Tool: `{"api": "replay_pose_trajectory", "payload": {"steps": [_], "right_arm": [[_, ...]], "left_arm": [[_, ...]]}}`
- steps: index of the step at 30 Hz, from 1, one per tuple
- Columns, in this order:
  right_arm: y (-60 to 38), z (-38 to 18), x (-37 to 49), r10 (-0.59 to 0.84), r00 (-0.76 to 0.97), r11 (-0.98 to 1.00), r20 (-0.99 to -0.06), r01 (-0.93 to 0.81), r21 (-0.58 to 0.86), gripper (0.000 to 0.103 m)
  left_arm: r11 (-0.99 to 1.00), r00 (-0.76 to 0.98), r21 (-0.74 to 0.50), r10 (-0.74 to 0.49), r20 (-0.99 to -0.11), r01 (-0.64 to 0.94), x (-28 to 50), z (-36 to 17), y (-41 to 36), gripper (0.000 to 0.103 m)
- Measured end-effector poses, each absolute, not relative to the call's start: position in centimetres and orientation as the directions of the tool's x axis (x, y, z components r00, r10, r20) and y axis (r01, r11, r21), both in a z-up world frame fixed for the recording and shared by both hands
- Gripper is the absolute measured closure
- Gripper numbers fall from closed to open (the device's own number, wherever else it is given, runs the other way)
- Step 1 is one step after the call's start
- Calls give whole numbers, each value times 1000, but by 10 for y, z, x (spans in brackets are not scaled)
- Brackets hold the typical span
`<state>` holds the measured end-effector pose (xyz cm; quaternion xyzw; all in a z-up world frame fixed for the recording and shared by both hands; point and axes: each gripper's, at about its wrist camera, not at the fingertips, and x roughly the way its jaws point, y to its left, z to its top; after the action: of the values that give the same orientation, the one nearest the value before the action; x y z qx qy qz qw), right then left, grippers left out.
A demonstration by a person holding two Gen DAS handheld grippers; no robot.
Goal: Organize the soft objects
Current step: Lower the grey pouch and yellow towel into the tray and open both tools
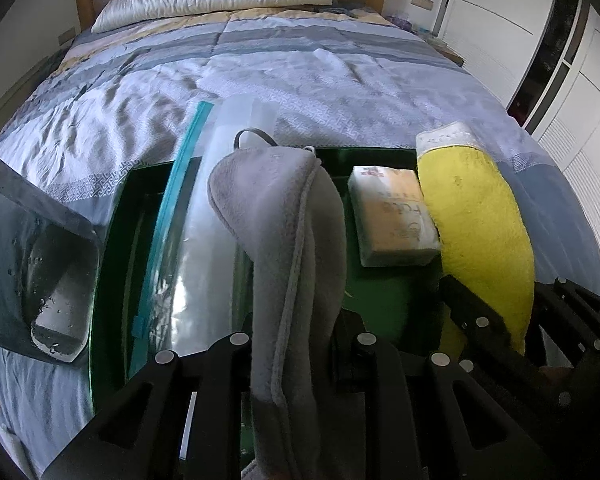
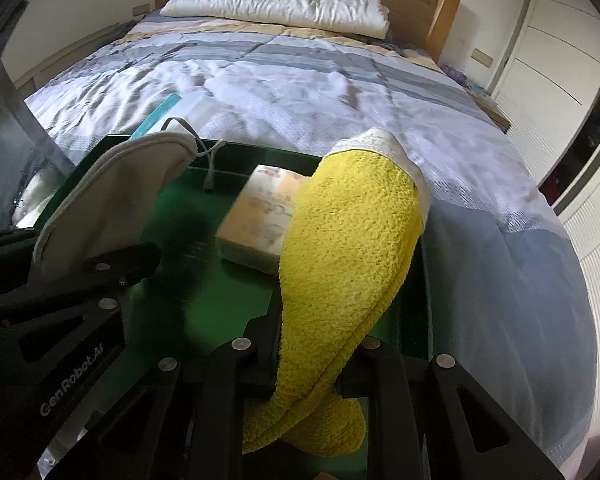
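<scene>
A grey fleece cloth (image 1: 284, 216) with a thin cord at its far end hangs upright from my left gripper (image 1: 302, 338), whose jaws are shut on its lower part. A yellow terry towel (image 2: 348, 232) with a white hem is pinched in my right gripper (image 2: 306, 344) and stands up over the right side of a dark green tray (image 2: 204, 288). Both grippers hover side by side above the tray. In the left wrist view the yellow towel (image 1: 476, 208) and the right gripper (image 1: 524, 308) show at the right.
A wrapped tissue pack (image 1: 392, 216) lies in the tray on the bed. A clear zip bag with a teal seal (image 1: 196, 216) lies across the tray's left part. A grey translucent plastic piece (image 1: 40, 260) sits at the left. White wardrobe doors (image 2: 572, 92) stand to the right.
</scene>
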<state>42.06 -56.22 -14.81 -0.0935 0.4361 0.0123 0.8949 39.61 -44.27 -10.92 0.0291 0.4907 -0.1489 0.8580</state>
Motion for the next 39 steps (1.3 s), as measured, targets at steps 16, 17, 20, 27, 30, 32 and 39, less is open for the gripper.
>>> {"api": "replay_pose_trajectory", "payload": {"steps": [16, 17, 20, 27, 30, 32, 39], "right_arm": [[-569, -151, 420, -54, 613, 989, -789, -77, -127, 79], [-569, -151, 421, -54, 612, 989, -789, -76, -127, 79], [-572, -150, 421, -53, 613, 990, -788, -71, -122, 73], [-579, -148, 419, -56, 615, 992, -787, -52, -112, 71], [-582, -146, 418, -55, 617, 994, -785, -42, -103, 70], [-584, -144, 417, -54, 618, 995, -784, -35, -96, 68], [-585, -140, 414, -49, 622, 996, -781, -26, -84, 68]], "left_arm": [[951, 478, -93, -232, -847, 296, 394, -111, -449, 80], [951, 477, -96, -234, -847, 295, 395, -111, -449, 79], [951, 478, -101, -237, -846, 293, 395, -111, -449, 72], [951, 475, -109, -241, -846, 290, 395, -111, -448, 63], [953, 479, -108, -238, -845, 283, 395, -111, -448, 56], [955, 481, -110, -237, -844, 277, 395, -110, -447, 53], [957, 489, -112, -235, -840, 267, 395, -106, -445, 51]]}}
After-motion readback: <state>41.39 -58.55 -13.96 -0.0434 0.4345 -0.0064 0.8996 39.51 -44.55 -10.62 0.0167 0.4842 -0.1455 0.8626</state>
